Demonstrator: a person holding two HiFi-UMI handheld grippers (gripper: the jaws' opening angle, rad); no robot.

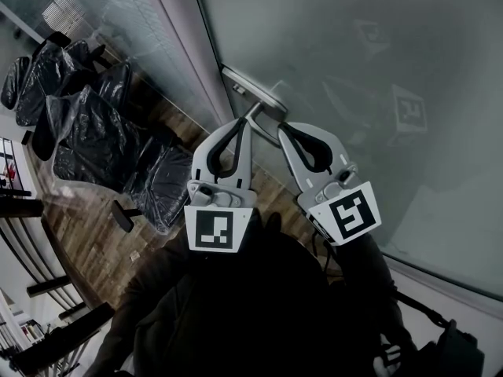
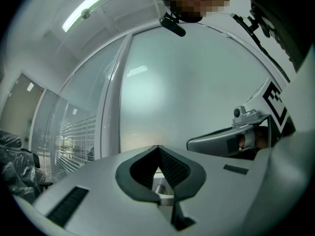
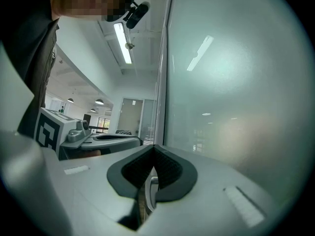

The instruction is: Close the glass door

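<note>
The frosted glass door fills the right of the head view, and its metal handle sits by the door's edge. Both grippers point level at that handle, side by side. My left gripper has its tips together just left of the handle's lower end. My right gripper is shut too, just right of it. In the left gripper view the jaws meet, and a piece of the handle shows through the gap behind the tips. The right gripper view shows the same: closed jaws over the handle. Whether either touches it I cannot tell.
Several chairs wrapped in black plastic stand on the wood floor to the left. A metal frame post and a glass partition with blinds adjoin the door. The person's dark clothing fills the bottom of the head view.
</note>
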